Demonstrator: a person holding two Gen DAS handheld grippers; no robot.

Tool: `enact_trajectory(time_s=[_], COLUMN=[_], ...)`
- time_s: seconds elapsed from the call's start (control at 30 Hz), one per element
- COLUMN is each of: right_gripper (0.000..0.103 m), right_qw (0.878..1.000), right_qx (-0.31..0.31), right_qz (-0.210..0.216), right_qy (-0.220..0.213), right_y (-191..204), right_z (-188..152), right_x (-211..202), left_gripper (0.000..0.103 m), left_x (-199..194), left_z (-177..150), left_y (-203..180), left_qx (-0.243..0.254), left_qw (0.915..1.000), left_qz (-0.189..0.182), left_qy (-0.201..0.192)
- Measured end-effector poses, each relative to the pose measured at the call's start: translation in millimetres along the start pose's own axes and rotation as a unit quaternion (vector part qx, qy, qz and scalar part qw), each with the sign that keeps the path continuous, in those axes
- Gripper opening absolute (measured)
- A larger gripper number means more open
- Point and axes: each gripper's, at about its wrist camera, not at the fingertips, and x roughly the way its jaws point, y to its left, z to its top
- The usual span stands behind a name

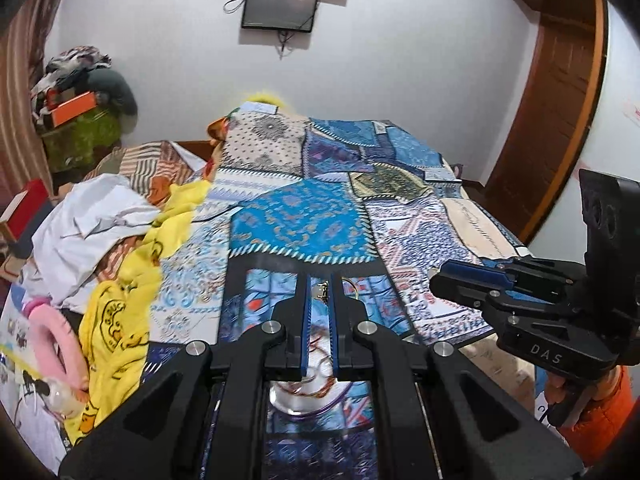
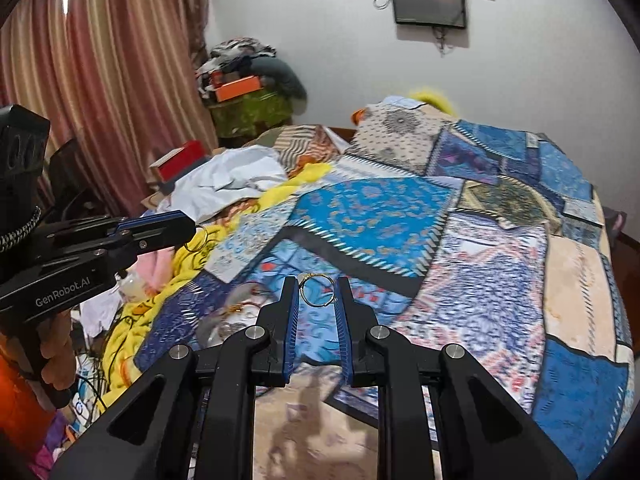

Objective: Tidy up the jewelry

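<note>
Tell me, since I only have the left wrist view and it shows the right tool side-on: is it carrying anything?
Observer: Yes. The right wrist view shows a thin gold hoop pinched between the tips of the right tool.
Operator: My own tips show just a gold glint. What is it?
Observer: Seen from the side, a second gold hoop hangs whole from the tip of the left tool, above the yellow cloth.

Evenly, softly lit, with no hard shadows or glare on the white wall [image 1: 420,60]. Strong fisheye bending at the edges, curving the door frame [image 1: 568,92] and curtain [image 2: 100,92], with dark corners. Slight motion blur on the patchwork bedspread [image 2: 460,280]; sharper on the near black frames.
</note>
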Motion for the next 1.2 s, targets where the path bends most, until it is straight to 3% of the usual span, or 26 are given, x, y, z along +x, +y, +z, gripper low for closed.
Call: enact_trajectory(time_s=[0.57,1.0,1.2], right_gripper=[0.016,0.016,0.019], right_qw=[0.995,0.990,0.991], right_qx=[-0.023,-0.036,-0.030], right_qz=[0.036,0.047,0.035], right_qy=[0.091,0.127,0.122], right_y=[30.2,36.6,34.8], right_z=[-23.7,-31.6,-24.4], right_x=[68.8,80.4,70.1], left_gripper=[0.006,0.006,0.006], left_x=[47.3,61.3,40.9], left_z=[-54.6,-56.6,-44.4], left_y=[29.5,31.3,34.9], left_qx=[-0.034,-0.041,-0.048], left_qw=[0.9951,0.9932,0.9956], left_qz=[-0.019,-0.027,-0.017], left_qy=[0.091,0.105,0.079])
